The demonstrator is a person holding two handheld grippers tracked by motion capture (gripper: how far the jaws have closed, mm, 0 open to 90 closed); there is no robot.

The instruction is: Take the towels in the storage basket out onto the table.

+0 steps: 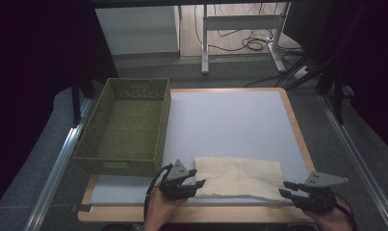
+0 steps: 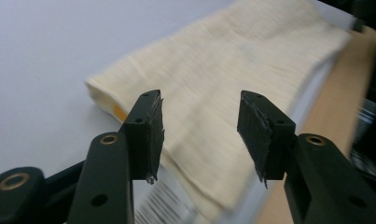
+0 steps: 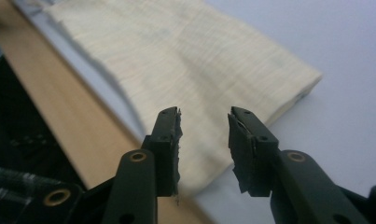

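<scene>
Lying flat on the white surface (image 1: 230,125), a folded cream cloth (image 1: 239,177) sits between left hand-held gripper (image 1: 197,183) and right hand-held gripper (image 1: 287,189), both spread and holding nothing.

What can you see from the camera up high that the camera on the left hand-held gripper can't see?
The high view alone takes in the green woven basket, the right hand-held gripper and the floor cables. The left gripper view alone gives a close look at the left hand-held gripper, its black pads apart with nothing between them. Both show the folded cream cloth on the white table.
</scene>
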